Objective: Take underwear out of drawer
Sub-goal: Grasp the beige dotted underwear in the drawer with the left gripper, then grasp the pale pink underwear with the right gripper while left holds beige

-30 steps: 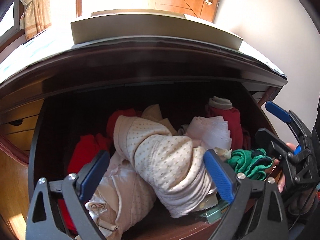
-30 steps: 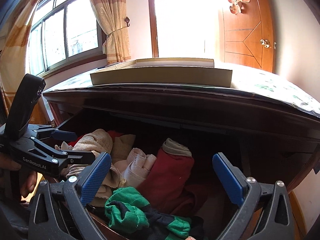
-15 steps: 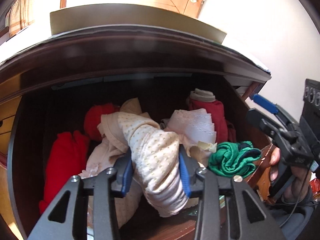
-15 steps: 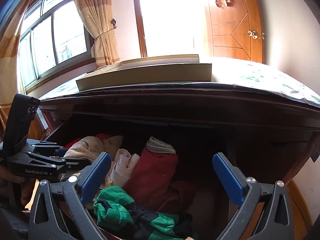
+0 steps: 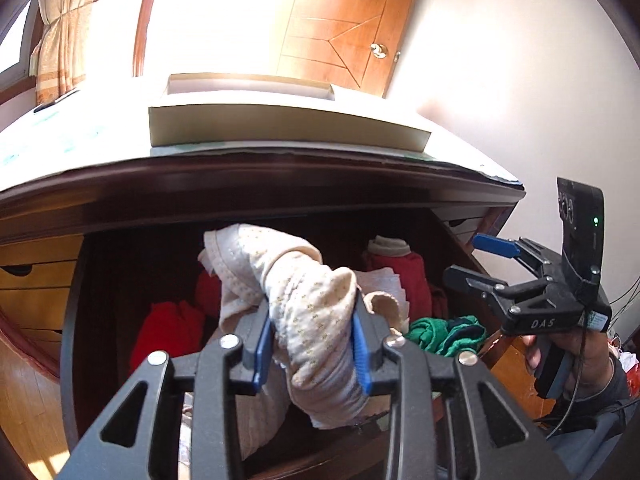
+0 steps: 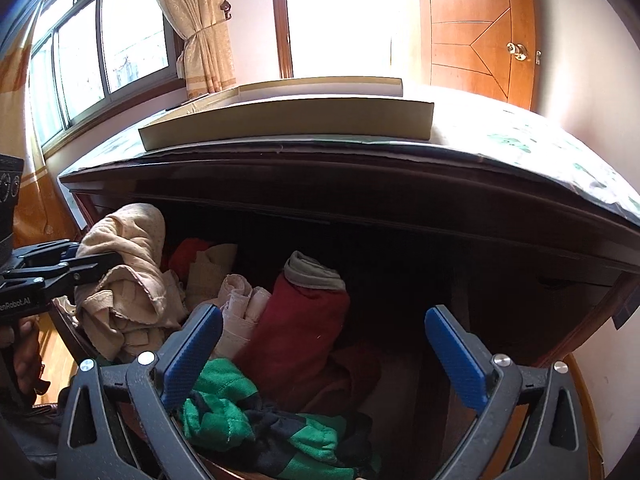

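Open dark-wood drawer (image 5: 76, 320) under desk (image 6: 520, 148), clothes piled inside. Left gripper (image 5: 312, 344) closing on dotted cream underwear (image 5: 304, 300); right gripper (image 6: 324, 356) released, empty. Lift straight up, clearing drawer's front edge.

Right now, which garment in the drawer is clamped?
The cream dotted one, pinched between the left gripper's closing jaws; the red and green pieces lie loose.

Sunlit white walls (image 5: 500, 80), wooden door (image 6: 480, 36), curtained window (image 6: 100, 40)
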Tool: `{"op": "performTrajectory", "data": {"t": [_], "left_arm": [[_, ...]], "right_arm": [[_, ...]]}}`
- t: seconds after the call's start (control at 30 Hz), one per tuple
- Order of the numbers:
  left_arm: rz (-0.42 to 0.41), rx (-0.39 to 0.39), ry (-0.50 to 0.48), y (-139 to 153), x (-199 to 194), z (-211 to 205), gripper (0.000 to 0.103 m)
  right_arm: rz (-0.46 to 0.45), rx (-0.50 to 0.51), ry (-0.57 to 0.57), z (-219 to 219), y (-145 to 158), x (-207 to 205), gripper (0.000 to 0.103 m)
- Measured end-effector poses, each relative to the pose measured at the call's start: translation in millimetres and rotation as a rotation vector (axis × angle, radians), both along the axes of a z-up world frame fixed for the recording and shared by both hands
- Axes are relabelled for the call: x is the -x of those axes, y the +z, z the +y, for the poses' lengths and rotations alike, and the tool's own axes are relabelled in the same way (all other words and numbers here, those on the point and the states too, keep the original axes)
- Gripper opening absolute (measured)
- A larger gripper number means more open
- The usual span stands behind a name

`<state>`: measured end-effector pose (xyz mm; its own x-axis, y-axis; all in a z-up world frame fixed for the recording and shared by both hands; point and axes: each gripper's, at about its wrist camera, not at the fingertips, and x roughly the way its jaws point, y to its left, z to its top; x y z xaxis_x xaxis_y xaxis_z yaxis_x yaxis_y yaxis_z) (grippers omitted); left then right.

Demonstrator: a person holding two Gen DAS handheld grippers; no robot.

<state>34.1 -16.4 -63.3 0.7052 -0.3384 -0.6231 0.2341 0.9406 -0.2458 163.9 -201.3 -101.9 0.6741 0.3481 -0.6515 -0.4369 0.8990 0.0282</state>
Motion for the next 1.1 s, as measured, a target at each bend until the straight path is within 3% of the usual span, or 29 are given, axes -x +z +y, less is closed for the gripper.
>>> {"op": "performTrajectory", "data": {"t": [0.27, 0.43, 0.6, 0.73, 1.07, 1.1], "left_arm": [[-0.039, -0.015, 0.06, 11.0, 2.2, 18.6, 0.032], [-0.08, -0.05, 0.107, 21.9, 9.6, 31.3, 0.032], [-0.106, -0.08, 0.146, 28.4, 12.5, 41.0, 0.032], [-0.099, -0.075, 0.154, 26.5, 10.9, 44.0, 0.032], [-0.087, -0.075, 0.138, 23.4, 10.1, 37.3, 0.032], [-0.085, -0.074, 0.138, 22.7, 9.8, 37.0, 0.032]], "right_arm": [[0.057, 0.03, 0.028, 10.8, 5.2, -19.8, 0.092], [0.111, -0.04, 0.15, 31.6, 6.7, -8.5, 0.091], [0.204, 0.043, 0.202, 60.0, -11.1, -11.1, 0.072], [0.322, 0.046, 0.245, 68.4, -27.6, -16.4, 0.071], [0.4, 0.087, 0.258, 83.4, -37.4, -29.1, 0.071], [0.4, 0.085, 0.26, 85.2, -37.0, -29.8, 0.066]]}}
